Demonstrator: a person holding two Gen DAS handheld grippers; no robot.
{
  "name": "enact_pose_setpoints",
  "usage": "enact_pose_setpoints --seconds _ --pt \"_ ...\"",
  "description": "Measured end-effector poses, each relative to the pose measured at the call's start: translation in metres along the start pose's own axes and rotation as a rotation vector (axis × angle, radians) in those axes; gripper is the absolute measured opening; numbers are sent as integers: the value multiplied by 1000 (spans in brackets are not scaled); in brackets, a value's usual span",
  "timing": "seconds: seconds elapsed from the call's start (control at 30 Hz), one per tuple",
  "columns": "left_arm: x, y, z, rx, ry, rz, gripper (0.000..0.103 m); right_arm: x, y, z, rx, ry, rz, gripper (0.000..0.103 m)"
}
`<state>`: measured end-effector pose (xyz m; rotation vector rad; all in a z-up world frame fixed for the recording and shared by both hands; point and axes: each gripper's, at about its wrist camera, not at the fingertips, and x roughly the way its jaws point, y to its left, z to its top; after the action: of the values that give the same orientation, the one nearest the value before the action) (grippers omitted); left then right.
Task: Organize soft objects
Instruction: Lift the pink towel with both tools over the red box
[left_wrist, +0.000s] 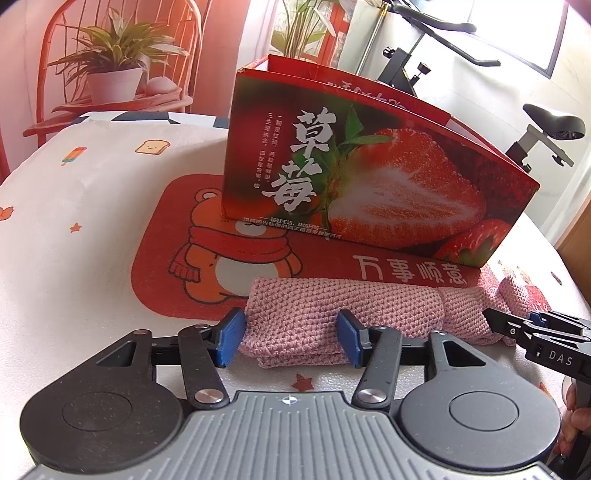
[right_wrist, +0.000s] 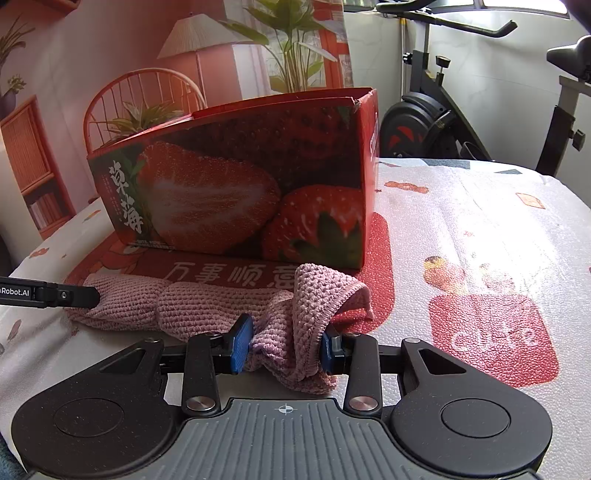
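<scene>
**Pink knit cloth gripped at both ends, strawberry box waiting behind**

Position. The pink knitted cloth (left_wrist: 343, 306) lies rolled lengthwise along the near edge of the red bear mat (left_wrist: 177, 240), on the worktop (left_wrist: 74, 206) with its cartoon-print cover. The open-topped strawberry box (left_wrist: 369, 177) stands just behind it on the same mat.

Tongs. The left tongs (left_wrist: 291, 338) straddle the cloth's left end, blue pads pressing into the knit on both sides, so clamped on it. The right tongs (right_wrist: 284, 341) are closed on the bunched right end, where a hemmed corner stands up loose above the pads.

Step in hand, as judged. Probably lifting the roll to drop it into the box. To do it well:
- raise both ends together and level, so the roll does not unwind or sag in the middle;
- clear the box's front wall before moving forward; the cardboard looks light and may slide or tip if nudged;
- mind the loose corner on the right, which could snag the rim.

Writing.
- Box front: large white characters 草莓, with small columns of text beside them, too fine to read.
- Mat: 万事顺意.
- Worktop cover: "cute" on a red patch.
- Tong arms: "DAS" on the right one, "Robot.AI" on the left.
</scene>
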<state>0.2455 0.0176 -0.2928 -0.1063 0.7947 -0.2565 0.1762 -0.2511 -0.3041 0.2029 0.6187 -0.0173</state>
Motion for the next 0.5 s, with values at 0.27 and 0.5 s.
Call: enact_pose_setpoints --seconds 0.27,0.5 --pt "4 -7 2 -43 41 -89 30 0 3 0 -6 2 0 31" --pt "-23 -14 9 -8 -59 -96 22 -19 7 9 -7 -52 22 22"
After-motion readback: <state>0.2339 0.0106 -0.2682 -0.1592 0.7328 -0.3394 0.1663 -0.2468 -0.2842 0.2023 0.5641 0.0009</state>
